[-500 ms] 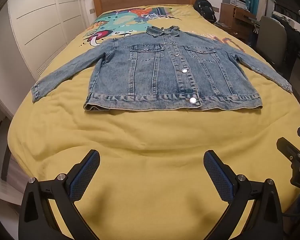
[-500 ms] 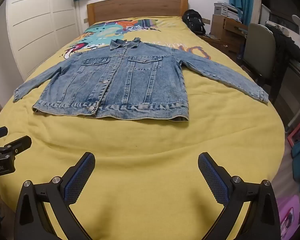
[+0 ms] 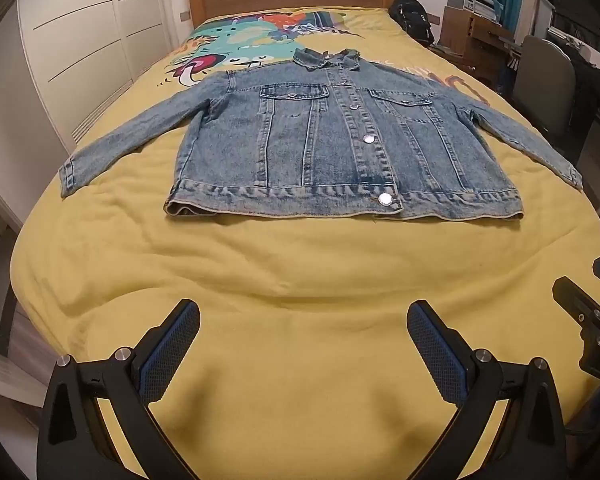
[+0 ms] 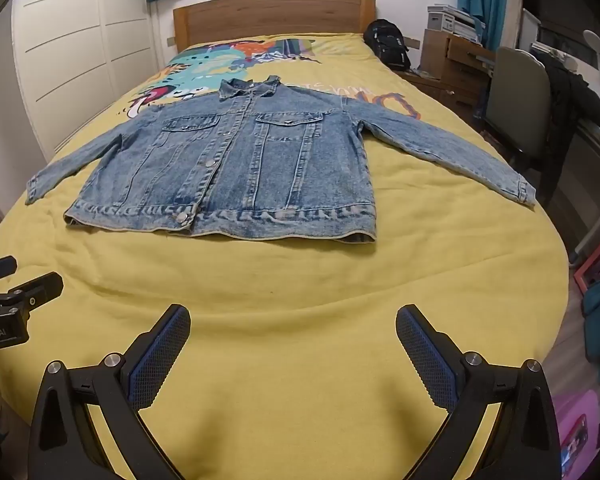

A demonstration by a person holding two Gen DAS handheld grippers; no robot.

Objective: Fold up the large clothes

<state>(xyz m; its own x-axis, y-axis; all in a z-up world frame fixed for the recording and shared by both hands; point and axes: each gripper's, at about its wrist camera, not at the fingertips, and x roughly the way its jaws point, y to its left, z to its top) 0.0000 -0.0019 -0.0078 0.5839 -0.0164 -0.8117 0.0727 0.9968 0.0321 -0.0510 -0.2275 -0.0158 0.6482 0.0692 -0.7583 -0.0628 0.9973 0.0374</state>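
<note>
So the stiff denim jacket lies flat, sleeves spread, on the soft yellow bedspread; left gripper and right gripper hover near its hem, ribbed blue pads spread wide, holding nothing.

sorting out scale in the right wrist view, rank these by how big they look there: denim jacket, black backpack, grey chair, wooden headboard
1. denim jacket, largest by far, and nearest.
2. wooden headboard.
3. grey chair; its visible area looks close to the headboard's, so that order is unsure.
4. black backpack, smallest, far back.
</note>
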